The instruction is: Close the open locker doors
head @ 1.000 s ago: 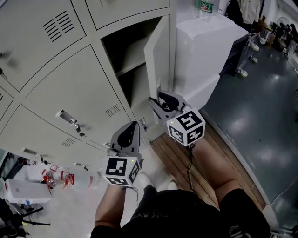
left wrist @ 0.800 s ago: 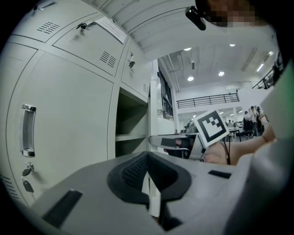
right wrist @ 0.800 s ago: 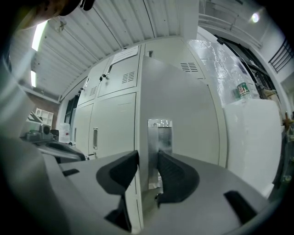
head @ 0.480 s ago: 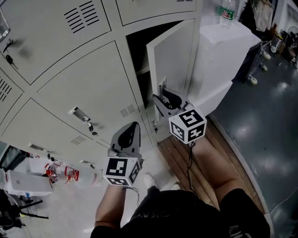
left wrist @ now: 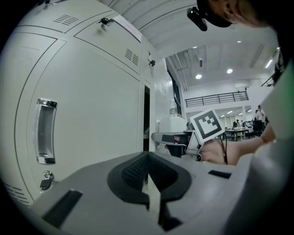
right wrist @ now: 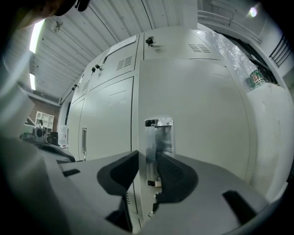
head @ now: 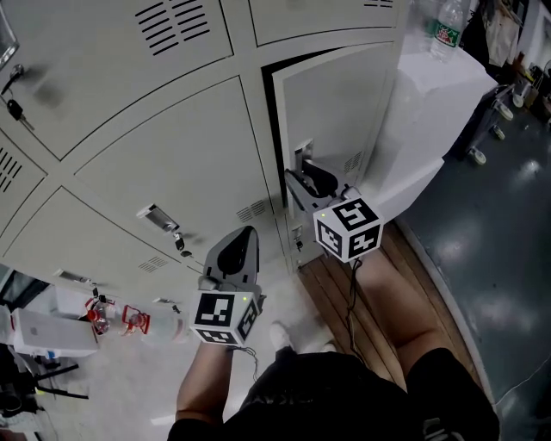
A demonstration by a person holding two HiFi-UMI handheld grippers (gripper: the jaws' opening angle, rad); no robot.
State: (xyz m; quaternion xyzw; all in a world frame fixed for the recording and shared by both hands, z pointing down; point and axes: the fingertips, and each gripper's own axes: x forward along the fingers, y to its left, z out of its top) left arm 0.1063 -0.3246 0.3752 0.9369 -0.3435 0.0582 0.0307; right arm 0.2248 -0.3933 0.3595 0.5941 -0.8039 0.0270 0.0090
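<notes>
Door, pale grey and vented, stands barely ajar at upper centre. The right gripper has its half-parted jaws, just narrowing, astride the metal handle. The left gripper has its jaws together, empty.

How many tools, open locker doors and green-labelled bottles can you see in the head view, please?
Tools: 2 (left tool, shut; right tool, jaws just been closing, the latch between them)
Open locker doors: 1
Green-labelled bottles: 1
Total: 4
</notes>
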